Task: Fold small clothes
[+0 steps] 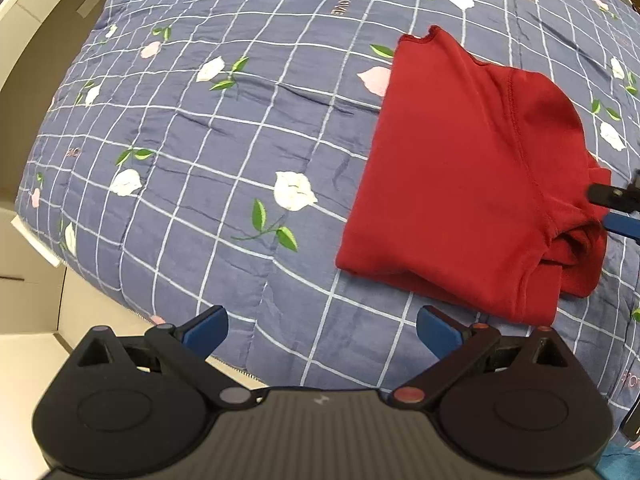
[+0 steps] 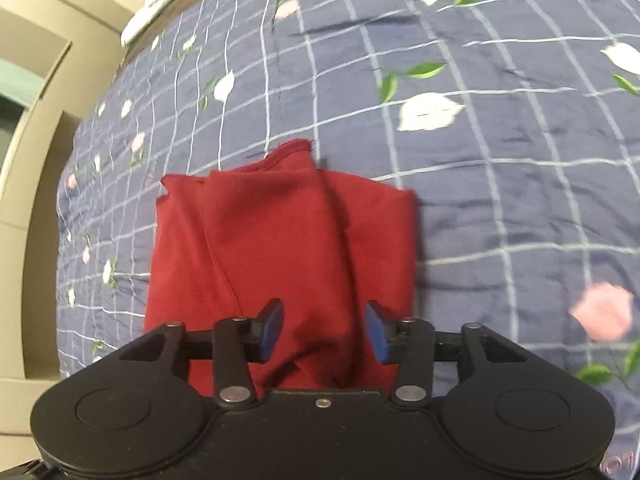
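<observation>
Garment (image 1: 460, 168) first: the red piece lies folded into a compact bundle on the blue floral quilt (image 1: 224, 128), at about two o'clock from my left gripper (image 1: 322, 330), whose fingers are spread wide over bare quilt and grip nothing; my right gripper (image 2: 324, 330) hovers at the bundle's near edge, fingers apart with cloth between them but not pinched. Folding looks nearly done to me; the next move calls for a last tuck or smoothing of the bunched end, I judge.

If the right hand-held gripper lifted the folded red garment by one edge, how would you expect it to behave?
The red garment would probably droop and unfold, since its layers lie loose and creased. It looks thin, so likely light. On the soft quilt, pushing it may bunch it rather than slide it.
</observation>
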The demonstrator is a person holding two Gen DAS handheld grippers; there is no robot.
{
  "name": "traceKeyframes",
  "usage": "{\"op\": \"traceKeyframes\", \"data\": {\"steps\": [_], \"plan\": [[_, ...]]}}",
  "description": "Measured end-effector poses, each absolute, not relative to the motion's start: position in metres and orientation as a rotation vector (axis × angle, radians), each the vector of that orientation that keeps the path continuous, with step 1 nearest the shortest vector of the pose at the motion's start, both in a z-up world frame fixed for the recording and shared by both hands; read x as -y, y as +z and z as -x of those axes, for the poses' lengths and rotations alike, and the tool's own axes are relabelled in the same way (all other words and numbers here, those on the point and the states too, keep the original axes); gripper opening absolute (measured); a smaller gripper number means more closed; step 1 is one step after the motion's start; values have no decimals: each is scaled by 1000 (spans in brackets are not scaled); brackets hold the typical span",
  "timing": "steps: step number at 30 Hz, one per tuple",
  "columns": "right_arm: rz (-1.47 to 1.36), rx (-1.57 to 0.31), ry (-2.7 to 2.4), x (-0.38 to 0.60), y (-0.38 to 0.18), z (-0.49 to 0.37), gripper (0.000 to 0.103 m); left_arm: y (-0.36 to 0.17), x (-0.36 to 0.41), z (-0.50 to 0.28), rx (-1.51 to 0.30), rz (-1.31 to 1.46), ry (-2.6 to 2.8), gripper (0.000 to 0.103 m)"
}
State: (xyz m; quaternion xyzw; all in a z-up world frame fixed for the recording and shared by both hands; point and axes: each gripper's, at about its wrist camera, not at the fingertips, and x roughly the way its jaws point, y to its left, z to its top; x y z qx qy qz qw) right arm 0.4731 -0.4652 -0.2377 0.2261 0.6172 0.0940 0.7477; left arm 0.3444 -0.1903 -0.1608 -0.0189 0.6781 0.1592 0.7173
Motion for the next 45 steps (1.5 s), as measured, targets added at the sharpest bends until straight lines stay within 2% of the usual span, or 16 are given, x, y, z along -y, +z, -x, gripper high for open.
{"op": "traceKeyframes", "data": {"steps": [3, 5, 6, 8, 14, 26, 32, 36, 45], "plan": [[-450, -1397, 193, 451, -252, -486, 49, -156, 186, -342, -1498, 60, 368, 102], [-414, -1412, 178, 445, -257, -488, 31, -154, 184, -341, -1493, 70, 376, 102], [-392, -1411, 183, 442, -256, -488, 12, -153, 183, -341, -1491, 73, 381, 102], [-344, -1391, 212, 436, -252, -485, 7, -153, 181, -341, -1490, 84, 389, 102], [-332, -1340, 204, 452, -235, -462, 4, -161, 177, -343, -1506, 118, 391, 102], [-373, -1370, 147, 473, -245, -443, 5, -158, 190, -351, -1487, 61, 341, 102], [-382, -1386, 124, 476, -249, -441, 14, -157, 187, -349, -1480, 85, 341, 102], [-412, -1401, 80, 484, -255, -439, 33, -157, 186, -348, -1483, 92, 340, 102], [-446, -1417, 13, 494, -261, -435, 66, -162, 183, -356, -1502, 86, 334, 102]]}}
